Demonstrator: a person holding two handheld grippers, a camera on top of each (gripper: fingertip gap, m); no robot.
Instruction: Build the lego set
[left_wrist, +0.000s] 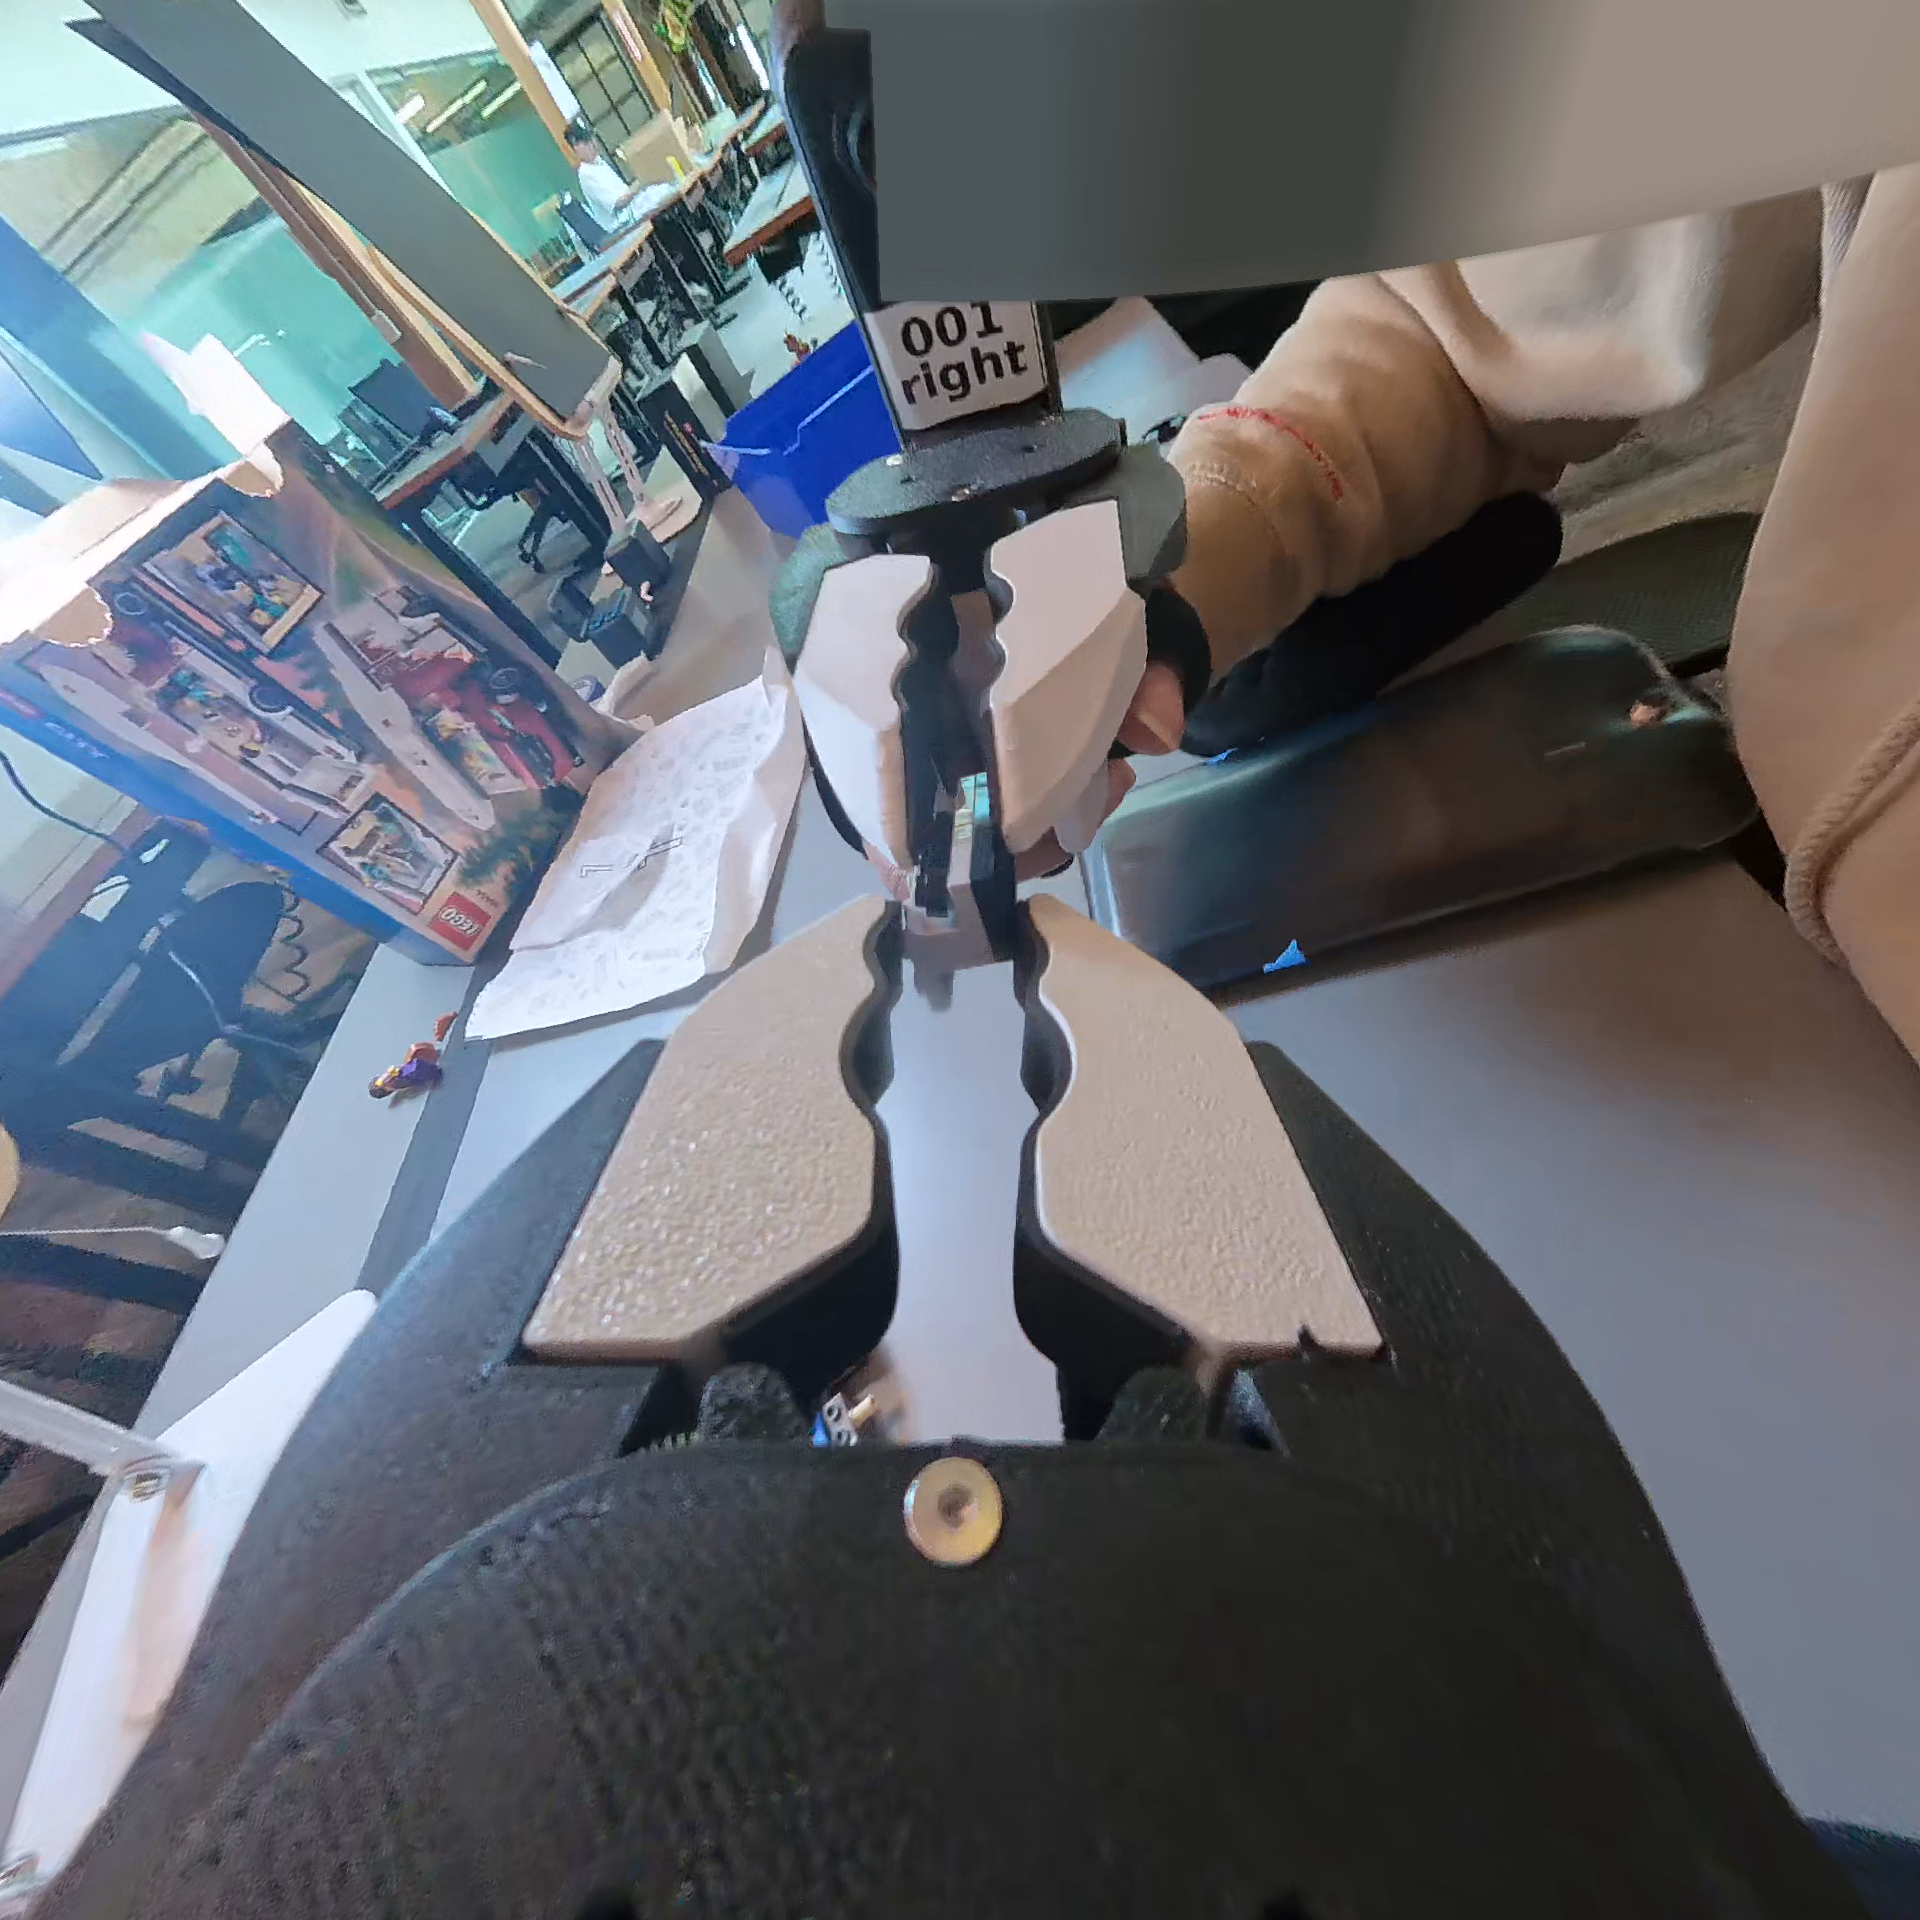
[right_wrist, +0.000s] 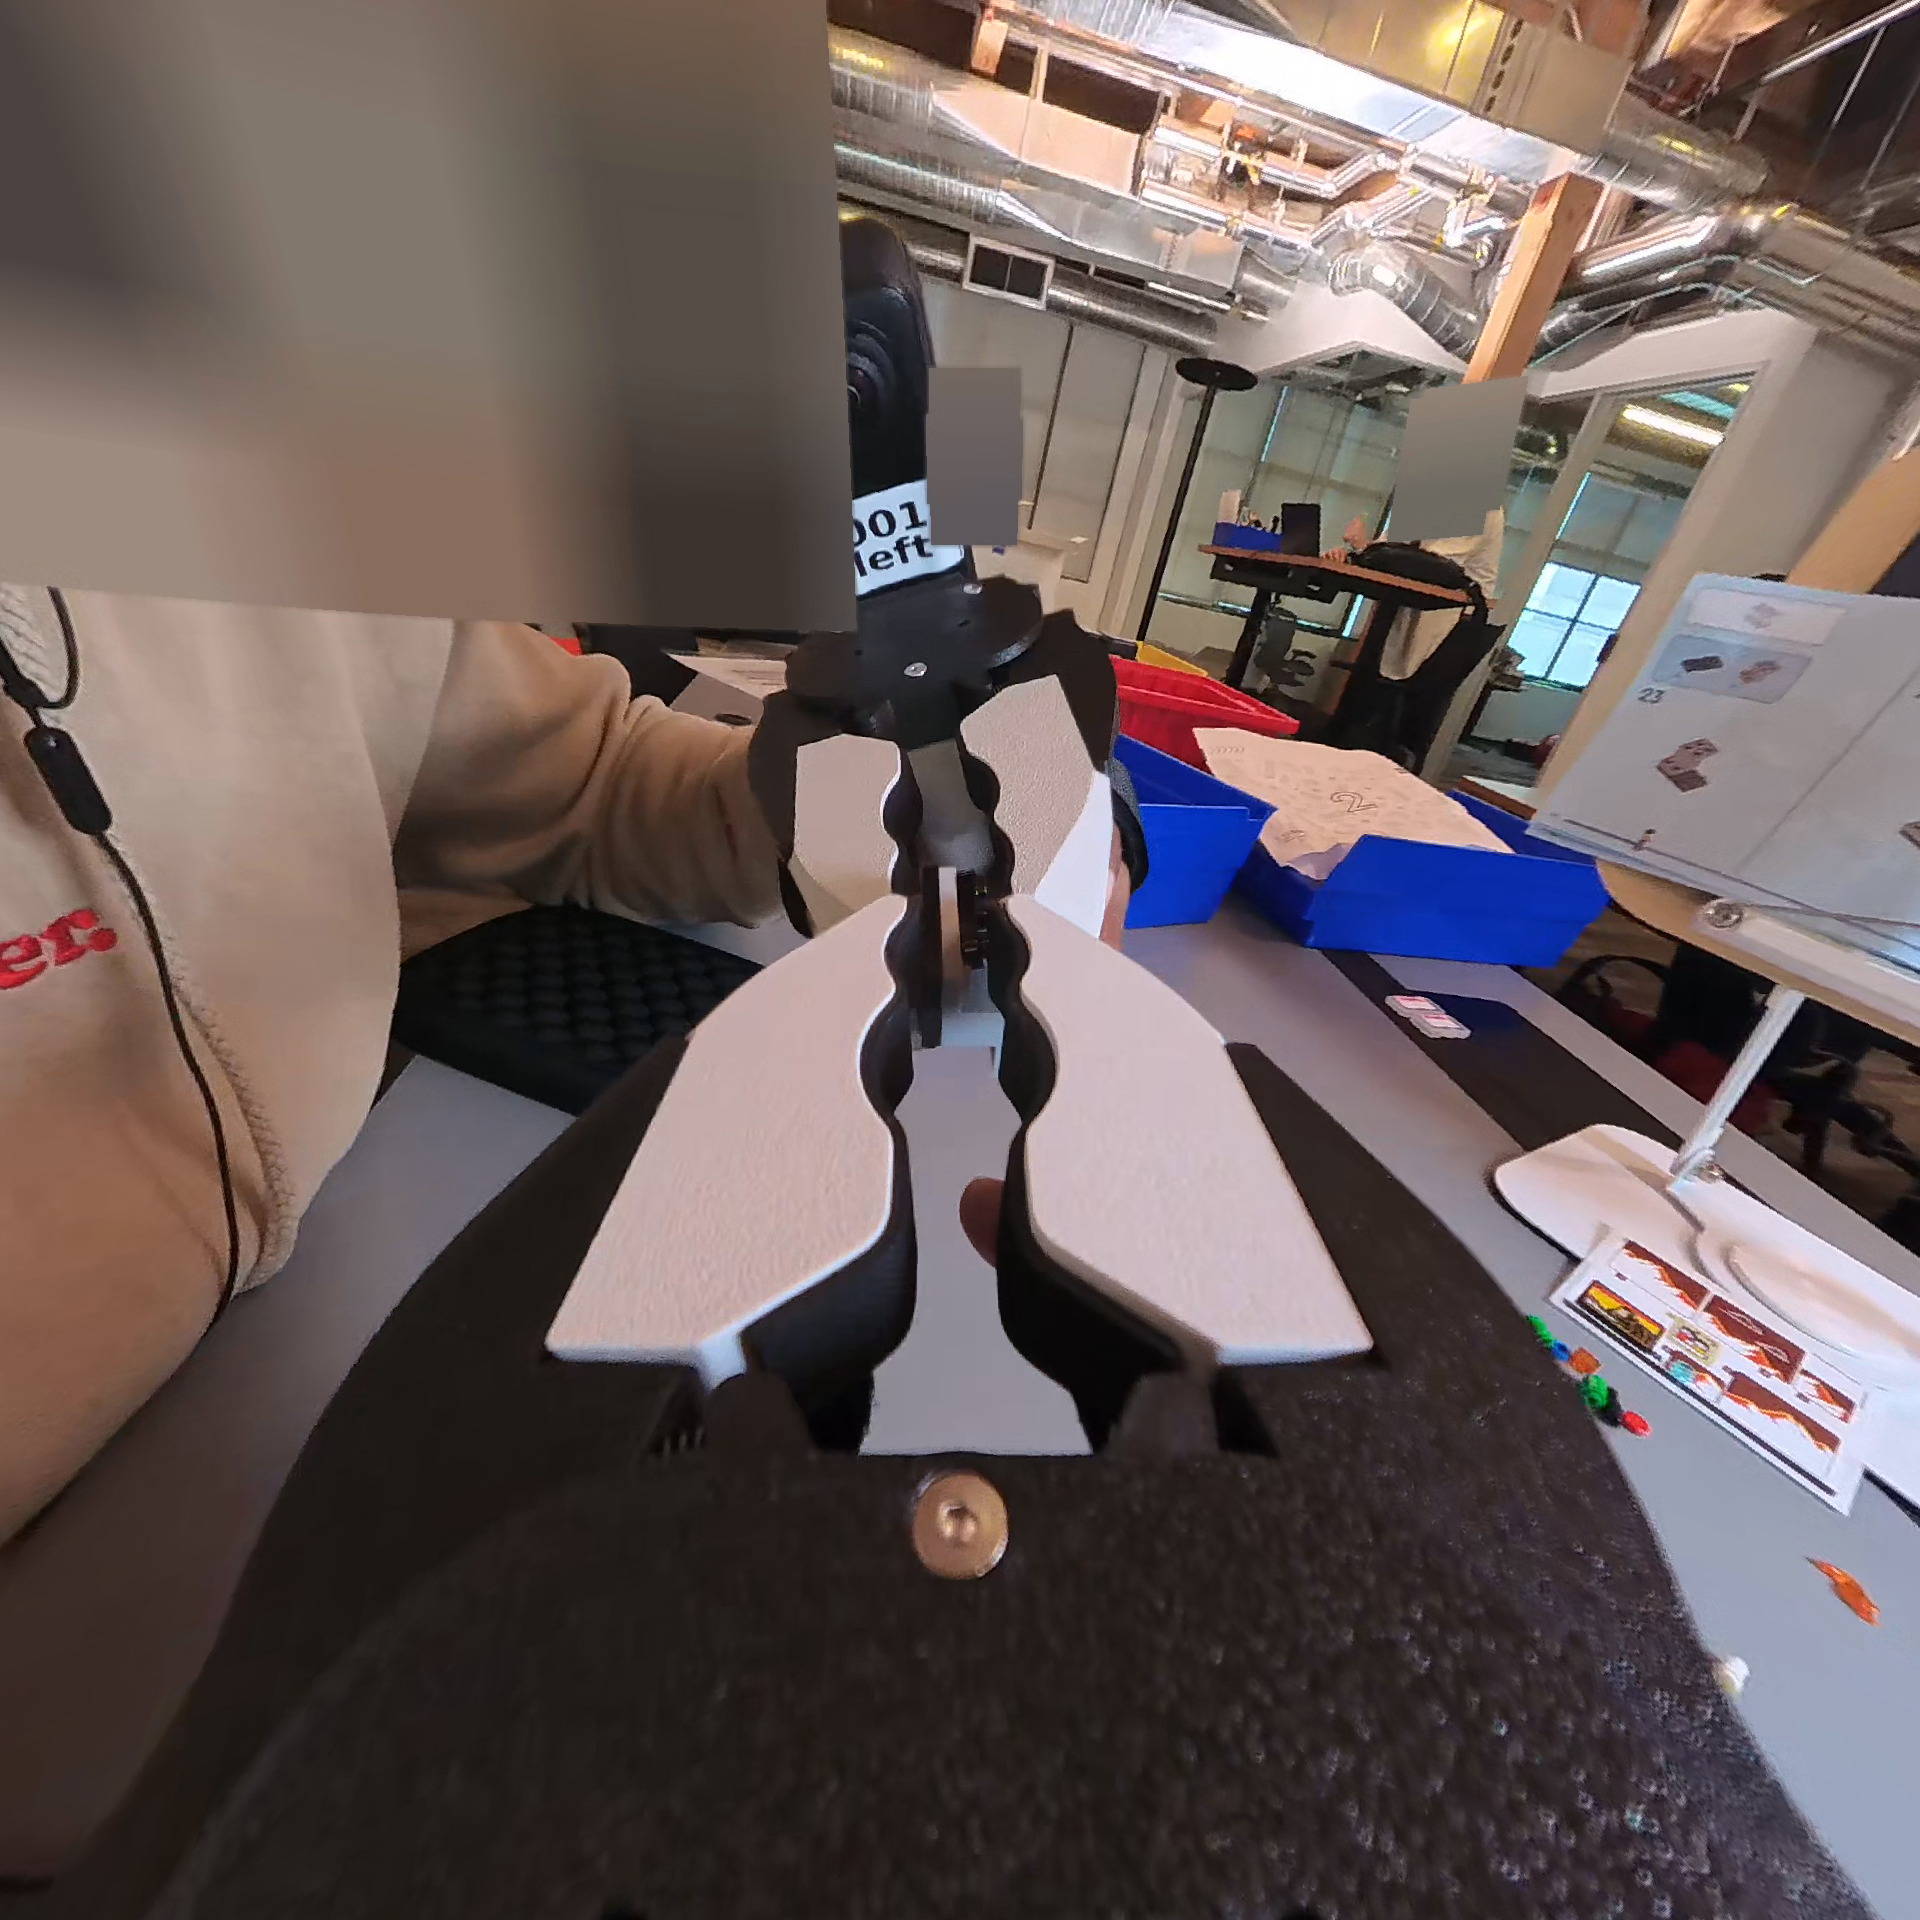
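Mid-join step, judging by pose: left tool (left_wrist: 951, 940) & right tool (right_wrist: 961, 992) met tip-to-tip above the bench (left_wrist: 1507, 1195), both clamped narrow on one small grey/black lego sub-assembly (left_wrist: 951, 883); next probably needs straight, aligned squeeze w/o twisting.

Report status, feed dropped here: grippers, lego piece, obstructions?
Left gripper and right gripper tip to tip, both shut on small lego assembly. Held above table. Nothing in the way.
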